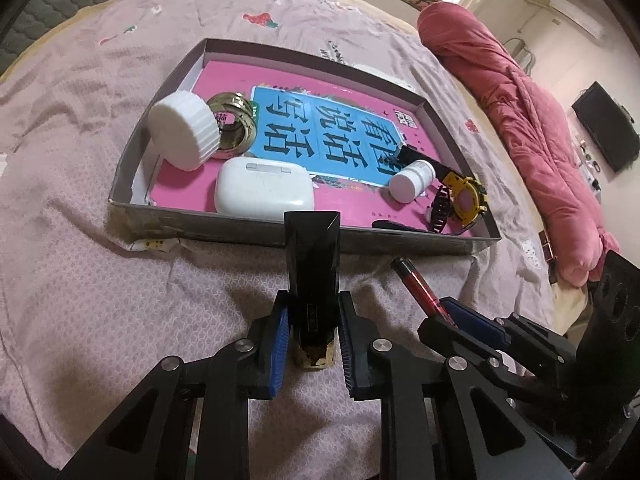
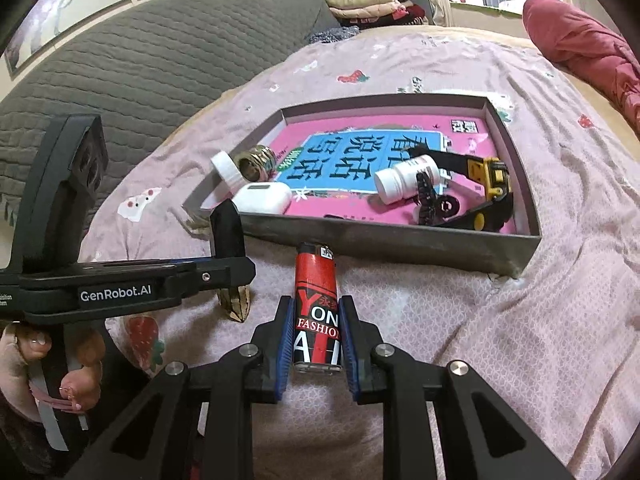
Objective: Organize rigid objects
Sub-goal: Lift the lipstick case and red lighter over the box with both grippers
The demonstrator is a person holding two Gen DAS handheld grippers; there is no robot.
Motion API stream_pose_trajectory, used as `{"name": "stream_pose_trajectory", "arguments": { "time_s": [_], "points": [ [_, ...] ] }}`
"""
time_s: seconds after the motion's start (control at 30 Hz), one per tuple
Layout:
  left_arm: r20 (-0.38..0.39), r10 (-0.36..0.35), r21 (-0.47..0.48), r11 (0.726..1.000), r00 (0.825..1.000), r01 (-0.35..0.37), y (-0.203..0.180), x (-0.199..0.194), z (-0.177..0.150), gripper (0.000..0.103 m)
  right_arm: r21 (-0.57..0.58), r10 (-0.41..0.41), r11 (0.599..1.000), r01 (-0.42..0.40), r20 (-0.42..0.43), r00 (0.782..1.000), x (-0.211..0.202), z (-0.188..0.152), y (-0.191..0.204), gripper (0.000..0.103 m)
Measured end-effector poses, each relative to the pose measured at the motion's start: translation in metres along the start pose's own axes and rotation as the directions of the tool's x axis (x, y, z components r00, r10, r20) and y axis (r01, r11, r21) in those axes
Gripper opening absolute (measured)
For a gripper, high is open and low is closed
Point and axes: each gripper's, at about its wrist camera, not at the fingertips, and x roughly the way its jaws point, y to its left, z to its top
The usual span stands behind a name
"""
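My left gripper (image 1: 313, 312) is shut on a black tube with a worn gold cap (image 1: 313, 280), held just short of the grey box's near wall (image 1: 224, 229). To its right, my right gripper (image 2: 317, 318) is shut on a red lighter (image 2: 316, 300), also seen from the left wrist as the red lighter (image 1: 416, 286). The box (image 2: 384, 236) has a pink and blue book as its floor. In it lie a white round lid (image 1: 182, 134), a brass ring (image 1: 234, 120), a white earbud case (image 1: 262, 192), a small white bottle (image 1: 412, 180) and a yellow watch (image 1: 466, 198).
The box sits on a pink patterned bedsheet (image 1: 100, 280). A rolled red quilt (image 1: 532, 128) lies along the right. A grey quilted headboard (image 2: 132, 52) rises at the left. A person's hand (image 2: 48, 364) holds the left gripper's handle. A dark strap (image 2: 488, 216) lies by the watch.
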Motion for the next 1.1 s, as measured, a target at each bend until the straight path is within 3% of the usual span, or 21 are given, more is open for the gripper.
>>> {"name": "stream_pose_trajectory", "arguments": {
  "time_s": [0.57,1.1],
  "points": [
    [0.041,0.011,0.028,1.0,0.999,-0.013,-0.007,-0.018,0.001,0.023,0.008,0.024,1.0,-0.025,0.082,0.996,-0.016,0.005,0.001,0.023],
    [0.095,0.035,0.1,0.994,0.995,-0.044,-0.029,-0.039,0.004,0.023,0.038,-0.004,0.999,-0.002,0.161,0.987,-0.034,0.013,-0.007,0.023]
  ]
}}
